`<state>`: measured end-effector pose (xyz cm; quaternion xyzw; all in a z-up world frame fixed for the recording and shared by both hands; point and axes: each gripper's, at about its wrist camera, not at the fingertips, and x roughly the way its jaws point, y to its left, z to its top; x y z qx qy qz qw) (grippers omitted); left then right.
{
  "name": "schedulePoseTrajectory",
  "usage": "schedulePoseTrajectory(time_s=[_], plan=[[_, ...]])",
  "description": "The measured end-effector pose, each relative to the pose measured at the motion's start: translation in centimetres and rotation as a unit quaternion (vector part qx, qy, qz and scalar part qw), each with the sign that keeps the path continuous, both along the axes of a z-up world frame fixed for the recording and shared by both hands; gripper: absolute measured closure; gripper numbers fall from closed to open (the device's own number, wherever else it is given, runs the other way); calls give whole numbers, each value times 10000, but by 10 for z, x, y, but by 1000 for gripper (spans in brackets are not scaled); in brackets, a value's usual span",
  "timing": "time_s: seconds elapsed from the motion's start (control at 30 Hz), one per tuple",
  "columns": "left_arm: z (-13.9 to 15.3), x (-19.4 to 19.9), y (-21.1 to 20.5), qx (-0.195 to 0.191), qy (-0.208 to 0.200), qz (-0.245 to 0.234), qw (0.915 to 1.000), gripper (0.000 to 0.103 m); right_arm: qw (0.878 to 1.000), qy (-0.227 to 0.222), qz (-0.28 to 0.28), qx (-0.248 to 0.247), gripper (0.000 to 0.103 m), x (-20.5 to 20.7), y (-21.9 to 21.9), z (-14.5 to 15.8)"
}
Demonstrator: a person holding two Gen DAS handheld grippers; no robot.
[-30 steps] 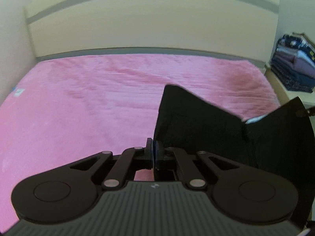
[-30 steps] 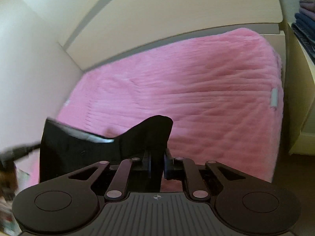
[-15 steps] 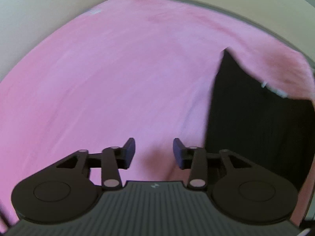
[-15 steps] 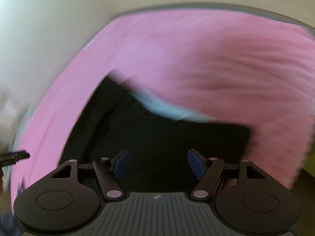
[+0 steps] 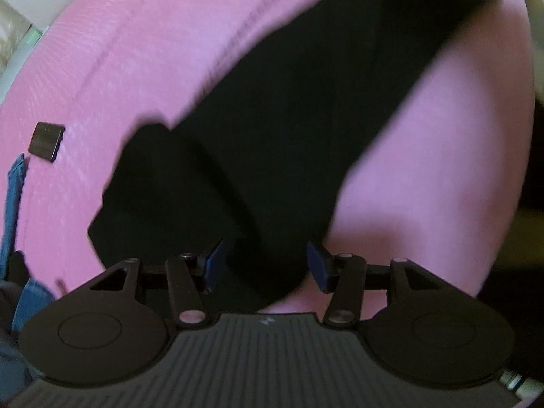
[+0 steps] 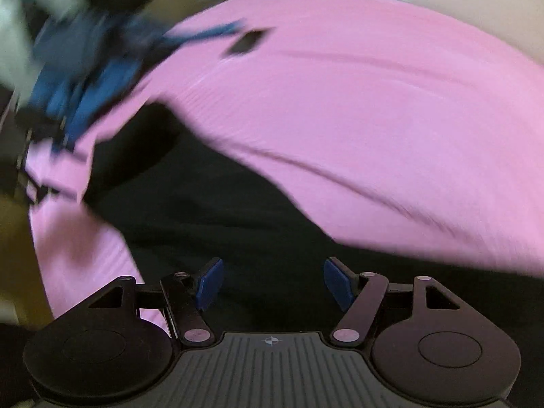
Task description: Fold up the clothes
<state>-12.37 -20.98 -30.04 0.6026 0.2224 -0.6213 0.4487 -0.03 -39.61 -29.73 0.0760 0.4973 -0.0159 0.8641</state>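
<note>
While both views blur, I see pink bedspread [image 5: 170, 51] under black garment [image 5: 289, 119], spread flat. Left gripper [image 5: 265, 265] above garment's near edge, jaws opening, nothing pinched. Right gripper [image 6: 272, 284] over garment [image 6: 238, 238], jaws apart, empty. Small dark tag [image 5: 46, 141] on bedspread, apart.

A pink bedcover [image 5: 210, 51] spreads ahead of the fingers; a small dark tag [image 5: 46, 141] lies far to their left, beside blue fabric [image 6: 81, 78] at the bed's edge.
</note>
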Motion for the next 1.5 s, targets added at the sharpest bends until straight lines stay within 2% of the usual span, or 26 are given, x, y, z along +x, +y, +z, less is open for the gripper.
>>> schedulePoseTrajectory(time_s=[0.13, 0.23, 0.3, 0.33, 0.37, 0.4, 0.47, 0.57, 0.6, 0.67, 0.73, 0.77, 0.9, 1.0, 1.07, 1.17, 1.23, 1.3, 1.33, 1.37, 1.4, 1.43, 1.47, 1.5], plan=[[-35, 10, 35, 15, -320, -812, 9962, 55, 9884, 457, 1242, -752, 34, 35, 26, -21], [-56, 15, 43, -17, -484, -1285, 9905, 53, 9692, 880, 1968, -1193, 34, 47, 44, -42], [-57, 23, 44, -235, -504, -1375, 9889, 50, 9550, 1097, 2339, -1456, 35, 53, 57, -52], [-58, 28, 45, -350, -510, -1414, 9880, 50, 9517, 1149, 2400, -1534, 35, 52, 60, -57], [-57, 33, 46, -462, -551, -1417, 9873, 51, 9489, 1192, 2439, -1611, 39, 51, 64, -62], [-54, 38, 46, -532, -573, -1397, 9871, 52, 9484, 1230, 2405, -1659, 60, 50, 64, -64], [-50, 49, 48, -640, -682, -1414, 9855, 57, 9498, 1275, 2282, -1722, 65, 49, 64, -66], [-52, 67, 48, -699, -886, -1524, 9818, 58, 9556, 1190, 2032, -1771, 92, 49, 64, -61], [-55, 71, 47, -688, -990, -1606, 9796, 60, 9583, 1138, 1921, -1782, 96, 50, 65, -57], [-61, 77, 45, -608, -1186, -1767, 9752, 82, 9633, 1035, 1699, -1804, 98, 52, 65, -51], [-56, 84, 43, -574, -1174, -1800, 9749, 93, 9667, 943, 1492, -1855, 99, 50, 63, -41], [-50, 87, 42, -590, -1134, -1755, 9761, 98, 9684, 906, 1388, -1865, 99, 48, 61, -35], [-15, 95, 27, -698, -774, -1268, 9864, 101, 9783, 766, 865, -1721, 100, 38, 51, -7], [43, 108, 9, -875, -326, -491, 9944, 101, 9841, 562, 394, -1635, 100, 34, 34, 24], [83, 118, -6, -1005, -86, -1, 9949, 101, 9859, 377, 146, -1625, 100, 35, 21, 46], [133, 137, -48, -1221, 98, 362, 9918, 101, 9825, 126, 97, -1858, 100, 52, -4, 69], [149, 157, -88, -1231, 71, 448, 9914, 101, 9785, -12, 86, -2061, 100, 76, -28, 74], [150, 175, -128, -1227, -10, 565, 9908, 100, 9780, 43, 28, -2087, 99, 101, -52, 64], [143, 183, -146, -1224, -84, 676, 9901, 95, 9783, 103, -68, -2070, 99, 117, -65, 54], [136, 190, -163, -1221, -163, 796, 9892, 90, 9785, 162, -186, -2049, 90, 134, -78, 43], [123, 199, -182, -1240, -341, 928, 9873, 88, 9766, 182, -326, -2119, 51, 144, -87, 34], [110, 206, -195, -1215, -631, 1010, 9854, 85, 9736, 186, -476, -2223, 31, 152, -95, 25], [96, 214, -207, -1180, -938, 1082, 9826, 84, 9724, 103, -560, -2263, 20, 156, -97, 21], [85, 218, -208, -1172, -1213, 1110, 9794, 84, 9734, 31, -633, -2201, 20, 155, -97, 19]])
